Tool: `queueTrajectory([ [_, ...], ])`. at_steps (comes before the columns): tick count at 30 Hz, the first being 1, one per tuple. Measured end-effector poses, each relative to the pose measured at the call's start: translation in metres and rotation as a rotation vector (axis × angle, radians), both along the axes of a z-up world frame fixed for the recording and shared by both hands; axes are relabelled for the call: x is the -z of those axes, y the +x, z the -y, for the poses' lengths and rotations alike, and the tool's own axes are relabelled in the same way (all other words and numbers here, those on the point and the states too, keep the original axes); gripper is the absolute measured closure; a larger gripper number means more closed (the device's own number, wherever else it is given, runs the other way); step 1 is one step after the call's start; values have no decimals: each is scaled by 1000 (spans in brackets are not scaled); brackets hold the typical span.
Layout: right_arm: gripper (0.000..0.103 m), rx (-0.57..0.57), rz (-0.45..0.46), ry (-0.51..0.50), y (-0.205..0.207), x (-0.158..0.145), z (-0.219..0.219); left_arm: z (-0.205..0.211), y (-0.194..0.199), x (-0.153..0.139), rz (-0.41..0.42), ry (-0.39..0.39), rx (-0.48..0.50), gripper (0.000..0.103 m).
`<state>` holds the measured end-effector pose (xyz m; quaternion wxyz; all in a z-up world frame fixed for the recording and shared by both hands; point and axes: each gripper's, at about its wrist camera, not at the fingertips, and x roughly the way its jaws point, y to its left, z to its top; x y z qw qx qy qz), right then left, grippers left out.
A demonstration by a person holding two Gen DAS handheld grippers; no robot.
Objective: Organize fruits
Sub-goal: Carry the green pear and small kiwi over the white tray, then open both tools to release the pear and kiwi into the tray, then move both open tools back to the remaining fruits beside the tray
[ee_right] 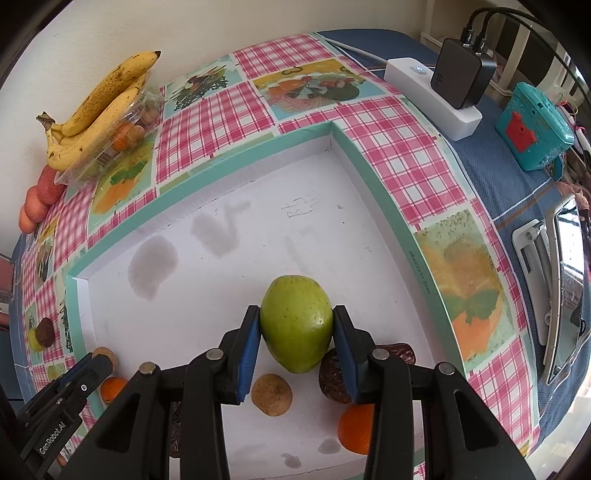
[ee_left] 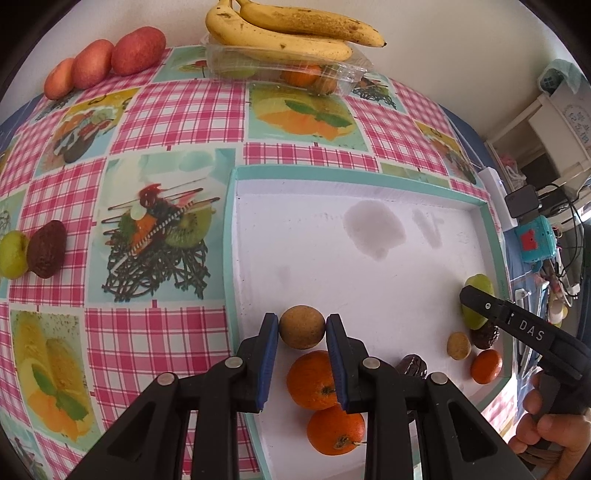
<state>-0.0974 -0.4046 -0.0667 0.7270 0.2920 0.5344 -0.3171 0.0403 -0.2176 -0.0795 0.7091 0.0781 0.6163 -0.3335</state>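
A white tray with a teal rim (ee_left: 332,177) (ee_right: 236,155) lies on the checked tablecloth. My left gripper (ee_left: 301,319) is shut on a small round brown fruit (ee_left: 301,332) just above the tray's near left corner, over two oranges (ee_left: 312,380). My right gripper (ee_right: 296,312) is shut on a green fruit (ee_right: 295,332) low over the tray's right side. Under it lie a flat brown fruit (ee_right: 272,394), dark dates (ee_right: 334,380) and an orange (ee_right: 356,428). The left wrist view shows the right gripper (ee_left: 476,302) at the tray's right edge.
Bananas (ee_left: 288,33) rest on a clear plastic box (ee_left: 280,70) at the table's back, red fruits (ee_left: 110,55) beside it. A green fruit (ee_left: 13,254) and a dark brown one (ee_left: 46,249) lie far left. A power strip (ee_right: 432,96) and teal toy (ee_right: 532,122) stand right of the tray.
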Motion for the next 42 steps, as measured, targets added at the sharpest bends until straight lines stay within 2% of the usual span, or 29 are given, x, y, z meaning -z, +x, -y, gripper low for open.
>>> queueTrajectory([
  [14, 62, -4, -3, -11, 2, -1, 1, 2, -1, -8, 20, 19, 6, 73],
  [17, 53, -10, 1, -27, 4, -5, 1, 1, 0, -17, 32, 2, 6, 73],
  [26, 45, -31, 21, -72, 7, -27, -2, -8, 8, -51, 88, -20, -31, 71],
  [27, 45, -35, 25, -77, 8, -30, -3, -11, 11, -55, 98, -18, -44, 65],
  [30, 45, -44, 29, -89, 9, -38, -5, -19, 17, -63, 125, -8, -81, 24],
  [32, 40, -53, 28, -99, 9, -43, -7, -27, 22, -68, 143, -4, -107, 22],
  [33, 34, -56, 27, -103, 10, -44, -8, -31, 24, -69, 148, -1, -118, 21],
  [38, 31, -67, 34, -124, 12, -55, -11, -47, 35, -74, 183, 22, -170, 6],
  [40, 19, -70, 36, -135, 13, -59, -12, -53, 38, -74, 195, 30, -185, 4],
  [42, 16, -76, 40, -147, 14, -62, -13, -58, 42, -76, 204, 35, -193, 3],
])
